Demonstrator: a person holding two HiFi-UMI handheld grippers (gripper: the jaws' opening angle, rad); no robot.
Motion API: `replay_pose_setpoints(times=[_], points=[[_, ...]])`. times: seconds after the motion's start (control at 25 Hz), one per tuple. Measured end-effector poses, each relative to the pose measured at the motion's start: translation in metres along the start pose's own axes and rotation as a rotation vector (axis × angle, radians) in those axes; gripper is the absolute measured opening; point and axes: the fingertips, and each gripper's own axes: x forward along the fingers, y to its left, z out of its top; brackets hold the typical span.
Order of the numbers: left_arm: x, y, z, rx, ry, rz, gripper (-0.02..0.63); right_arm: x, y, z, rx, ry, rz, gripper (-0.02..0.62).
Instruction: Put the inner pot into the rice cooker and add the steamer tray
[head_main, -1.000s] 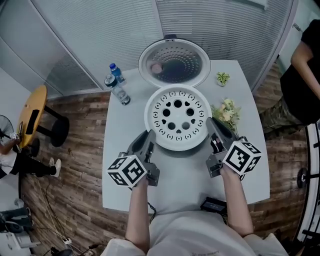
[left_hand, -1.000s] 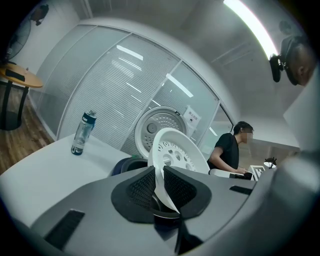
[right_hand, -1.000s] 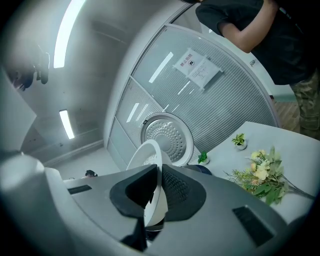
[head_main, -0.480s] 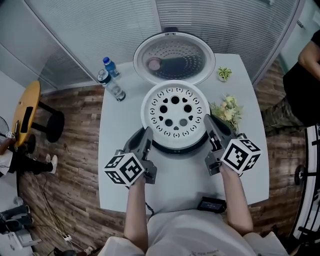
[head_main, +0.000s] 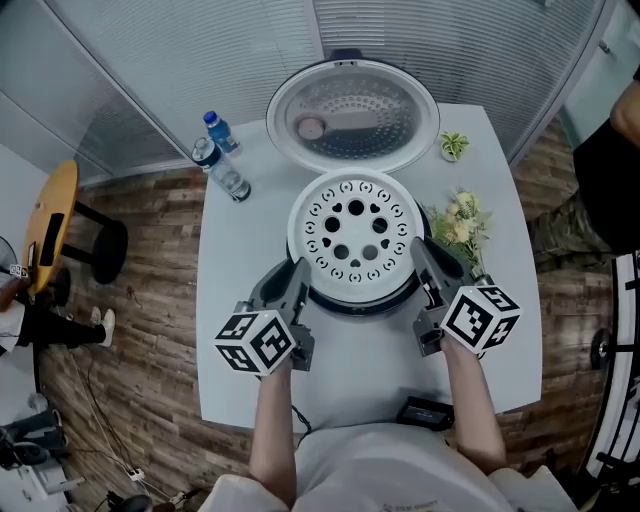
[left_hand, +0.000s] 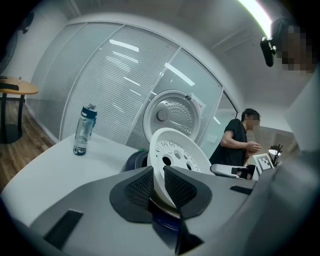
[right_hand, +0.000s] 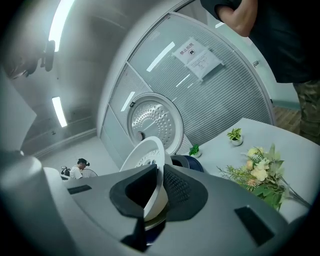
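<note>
A white steamer tray (head_main: 352, 240) with round holes sits level over the mouth of the dark blue rice cooker (head_main: 362, 303). The cooker's lid (head_main: 350, 115) stands open behind it. My left gripper (head_main: 297, 287) is shut on the tray's left rim. My right gripper (head_main: 424, 272) is shut on its right rim. In the left gripper view the pads pinch the tray (left_hand: 176, 150) at its edge, with the cooker (left_hand: 134, 161) just below. In the right gripper view the tray (right_hand: 145, 152) is clamped the same way. The tray hides the inside of the cooker.
Two water bottles (head_main: 222, 165) stand at the table's back left. A bunch of flowers (head_main: 458, 225) and a small potted plant (head_main: 453, 145) are on the right. A black device (head_main: 425, 410) lies at the front edge. A person (head_main: 612, 150) stands to the right.
Both grippers have sunk with the tray, which now lies lower over the cooker's mouth. More of the dark rim shows round its front.
</note>
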Motion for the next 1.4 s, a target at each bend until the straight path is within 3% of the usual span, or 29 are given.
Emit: replay_pose_setpoints(times=[0.56, 0.92, 1.4], points=[[0.008, 0.011, -0.008, 0.108, 0.036, 0.054, 0.087, 0.011, -0.004, -0.007, -0.246, 0.033, -0.102, 0.069], [0.018, 0.019, -0.013, 0.292, 0.083, 0.145, 0.091, 0.023, -0.015, -0.015, -0.319, 0.076, -0.151, 0.081], [0.016, 0.018, -0.016, 0.293, 0.071, 0.141, 0.091, 0.021, -0.017, -0.019, -0.410, 0.089, -0.189, 0.080]])
